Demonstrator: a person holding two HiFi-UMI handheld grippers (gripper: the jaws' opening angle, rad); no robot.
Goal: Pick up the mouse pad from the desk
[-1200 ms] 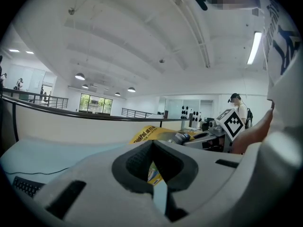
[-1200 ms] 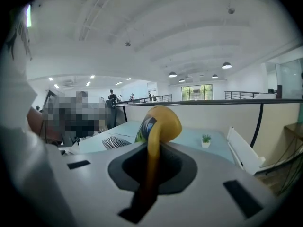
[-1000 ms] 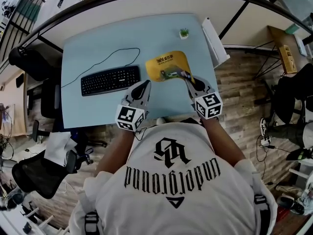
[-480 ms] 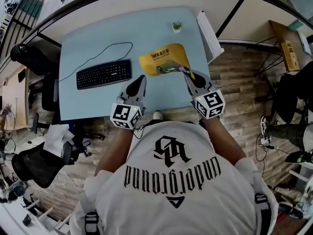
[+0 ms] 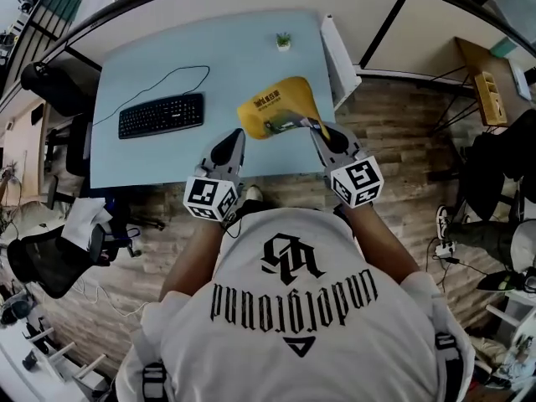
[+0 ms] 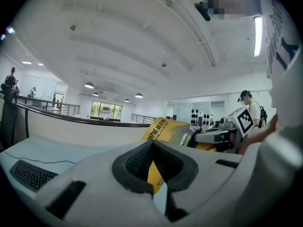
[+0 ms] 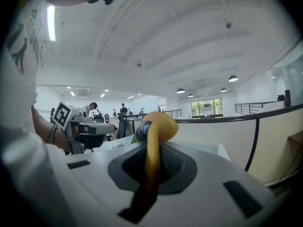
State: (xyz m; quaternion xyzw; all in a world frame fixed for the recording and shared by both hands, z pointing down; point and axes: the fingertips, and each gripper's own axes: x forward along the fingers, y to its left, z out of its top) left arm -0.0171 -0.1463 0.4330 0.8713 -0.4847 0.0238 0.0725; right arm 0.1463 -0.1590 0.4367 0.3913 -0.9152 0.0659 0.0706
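The right gripper (image 5: 315,127) pinched the thin, floppy yellow pad (image 5: 276,103), curled above the smooth pale-blue desk (image 5: 167,61); the left gripper (image 5: 238,135) beside it was closed, empty.

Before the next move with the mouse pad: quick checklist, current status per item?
1. Right gripper gripping the mouse pad: ok, jaws shut on its edge.
2. Mouse pad off the desk: ok, raised above the top, curling over.
3. Left gripper free: ok, jaws together, nothing between them.
4. Keyboard and its cable clear of the pad: ok, off to the left, apart.
5. Small plant clear: ok, at the desk's far edge, apart.
6. Enough of the pad in the jaws to stop it slipping: cannot tell.
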